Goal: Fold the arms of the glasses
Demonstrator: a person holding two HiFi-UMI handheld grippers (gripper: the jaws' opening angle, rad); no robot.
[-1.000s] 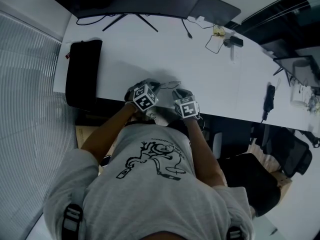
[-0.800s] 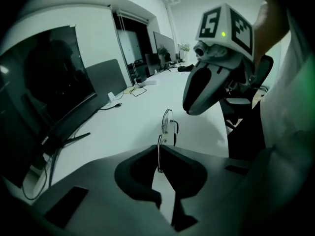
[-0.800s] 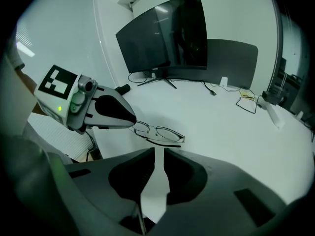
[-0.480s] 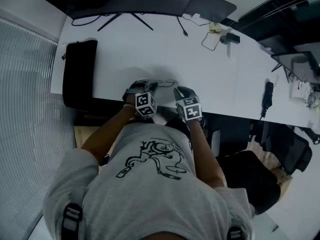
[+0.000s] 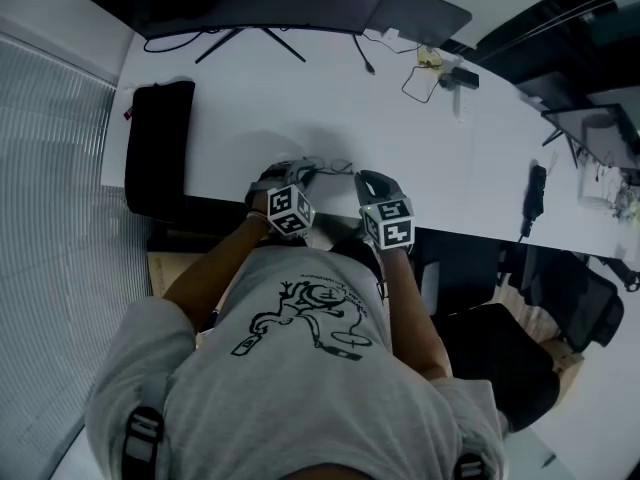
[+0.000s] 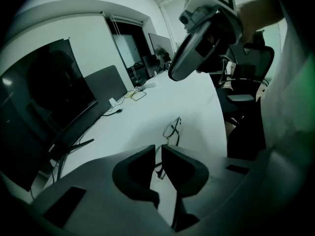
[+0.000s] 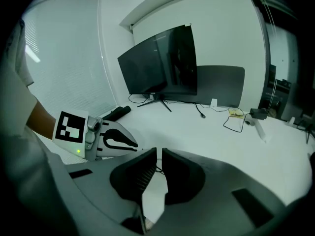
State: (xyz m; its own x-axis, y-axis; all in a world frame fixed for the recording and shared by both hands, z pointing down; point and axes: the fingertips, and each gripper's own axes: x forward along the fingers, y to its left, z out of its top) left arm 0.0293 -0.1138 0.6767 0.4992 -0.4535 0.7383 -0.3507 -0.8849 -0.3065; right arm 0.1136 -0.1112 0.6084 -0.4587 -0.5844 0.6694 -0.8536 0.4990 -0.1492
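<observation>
Left gripper view | left claw [image 6: 158, 154] narrow, just opening, glasses [image 6: 172, 131] arm seemingly loose between | right claw [image 7: 159, 156] narrow gap

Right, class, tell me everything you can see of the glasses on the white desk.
The glasses have a thin, dark, wire-like frame, and the desk shows through the rims. They lie on the white desk near its front edge. One slim arm runs back into the narrow gap between the jaws of the left gripper, which have just been opening and do not seem to press on it. Whether the arms are folded cannot be told.
</observation>
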